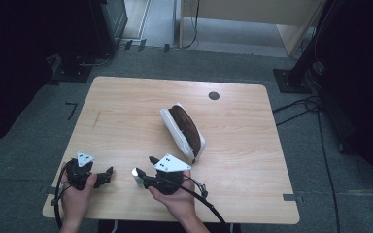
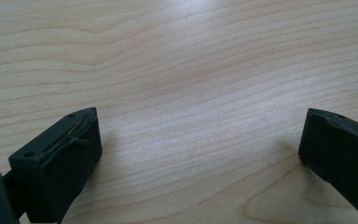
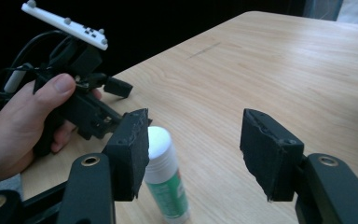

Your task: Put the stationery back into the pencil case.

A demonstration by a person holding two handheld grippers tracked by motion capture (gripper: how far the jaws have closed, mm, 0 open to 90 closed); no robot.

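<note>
A glue stick point(image 3: 164, 172) with a white cap and green label stands on the wooden table point(image 1: 126, 111), close beside one jaw of my right gripper point(image 3: 193, 135). That gripper is open: the other jaw stands well off and no pad presses on the stick. From above, the glue stick point(image 1: 137, 176) sits near the front edge, just at the right gripper point(image 1: 144, 166). My left gripper point(image 2: 200, 126) is open wide over bare wood, and in the high view it point(image 1: 108, 175) rests at the front left corner. A white case point(image 1: 183, 130) with a brown inside lies mid-table.
A round dark grommet point(image 1: 213, 95) marks the table's far side. Dark stands point(image 1: 291, 77) and cables point(image 1: 301, 104) sit on the grey floor around the table. The left hand point(image 3: 23, 126) and its gripper lie close to the right gripper's left.
</note>
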